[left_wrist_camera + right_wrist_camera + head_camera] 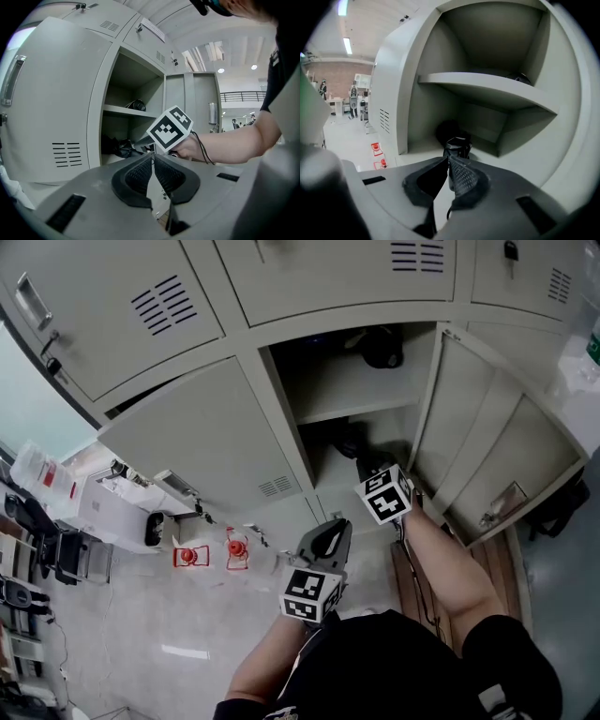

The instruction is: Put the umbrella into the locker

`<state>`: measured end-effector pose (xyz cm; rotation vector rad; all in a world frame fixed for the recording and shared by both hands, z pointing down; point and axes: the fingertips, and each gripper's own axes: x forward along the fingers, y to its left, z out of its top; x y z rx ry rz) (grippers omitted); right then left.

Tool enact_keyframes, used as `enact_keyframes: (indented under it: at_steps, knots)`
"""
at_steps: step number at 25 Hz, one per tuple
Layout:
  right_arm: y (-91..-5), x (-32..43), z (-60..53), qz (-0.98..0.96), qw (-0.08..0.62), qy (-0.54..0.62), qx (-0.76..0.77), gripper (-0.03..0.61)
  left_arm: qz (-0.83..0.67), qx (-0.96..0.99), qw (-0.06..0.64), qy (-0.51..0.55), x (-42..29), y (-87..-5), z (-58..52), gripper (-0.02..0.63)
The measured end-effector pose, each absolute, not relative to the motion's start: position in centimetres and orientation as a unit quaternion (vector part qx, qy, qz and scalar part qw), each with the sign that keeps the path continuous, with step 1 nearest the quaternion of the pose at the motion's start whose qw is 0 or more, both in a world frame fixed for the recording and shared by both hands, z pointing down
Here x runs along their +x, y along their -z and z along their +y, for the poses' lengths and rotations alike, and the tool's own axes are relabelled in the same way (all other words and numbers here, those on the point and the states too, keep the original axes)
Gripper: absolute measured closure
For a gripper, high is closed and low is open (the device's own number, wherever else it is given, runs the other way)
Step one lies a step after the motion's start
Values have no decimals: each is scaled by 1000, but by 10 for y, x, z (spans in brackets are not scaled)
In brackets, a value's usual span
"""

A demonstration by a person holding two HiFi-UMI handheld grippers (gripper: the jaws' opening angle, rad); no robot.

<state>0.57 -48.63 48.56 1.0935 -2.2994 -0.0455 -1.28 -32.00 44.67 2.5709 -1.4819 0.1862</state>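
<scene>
**Status.** The umbrella (453, 140), black and folded, lies on the floor of the lower compartment of the open locker (287, 404), beneath the shelf (487, 89). A second dark object (382, 347) rests on that shelf. The door (487, 460) stands wide open to the right.

**Jaws.** The right gripper (449, 160) has its jaws together with nothing clamped between them. The umbrella's near end sits just beyond the tips; contact cannot be confirmed. The left gripper (153, 157) also has its jaws together and carries nothing.

**Procedure.** The placement appears complete, so the step in hand is judged to be clearing the opening.
1. Draw the right gripper straight back along its own line.
2. Keep the tips above the umbrella so that it is not dragged out.
3. Stay below the shelf edge and clear of the door frame.
4. Confirm that no part of the umbrella overhangs the sill before the door is swung.

**Pose.** The right forearm reaches forward, its gripper tilted down at the lower compartment. The left gripper is held nearer the body, roughly level, facing the locker.
</scene>
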Motion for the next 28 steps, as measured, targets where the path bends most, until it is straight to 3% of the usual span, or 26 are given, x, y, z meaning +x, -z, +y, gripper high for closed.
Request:
enact_keyframes:
  at_steps: [14, 28]
  knots:
    - [-444, 12, -400, -893, 206, -4, 400, 525, -498, 861, 88, -59, -6, -442, -267, 586]
    - [-441, -21, -282, -894, 185, -42, 406, 525, -480, 870, 107, -45, -60, -443, -186, 586]
